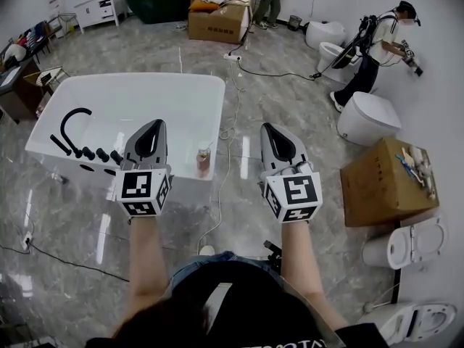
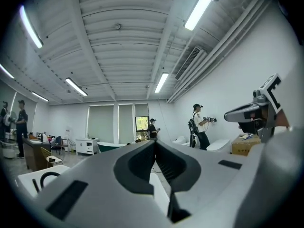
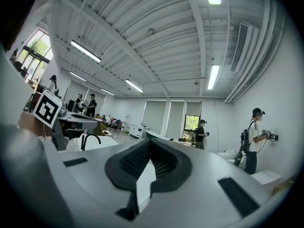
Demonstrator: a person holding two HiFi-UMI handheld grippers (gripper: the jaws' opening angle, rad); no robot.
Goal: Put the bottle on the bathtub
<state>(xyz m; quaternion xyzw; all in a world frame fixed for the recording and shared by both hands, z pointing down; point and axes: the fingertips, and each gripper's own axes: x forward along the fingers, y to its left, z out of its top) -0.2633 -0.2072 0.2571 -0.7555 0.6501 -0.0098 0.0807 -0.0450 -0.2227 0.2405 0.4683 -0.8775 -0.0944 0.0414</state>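
Observation:
A white bathtub with a black faucet stands on the left of the head view. A small amber bottle stands upright on the tub's front rim near its right corner. My left gripper hovers over the tub's front edge, just left of the bottle, shut and holding nothing. My right gripper hangs over the floor to the bottle's right, also shut and holding nothing. Both gripper views point up at the ceiling; the left gripper and right gripper show their jaws touching. Neither of those views shows the bottle.
A white cable runs along the floor past the tub's right side. A cardboard box and toilets stand to the right. Another box and a dark tub are at the back. A person works at the right wall.

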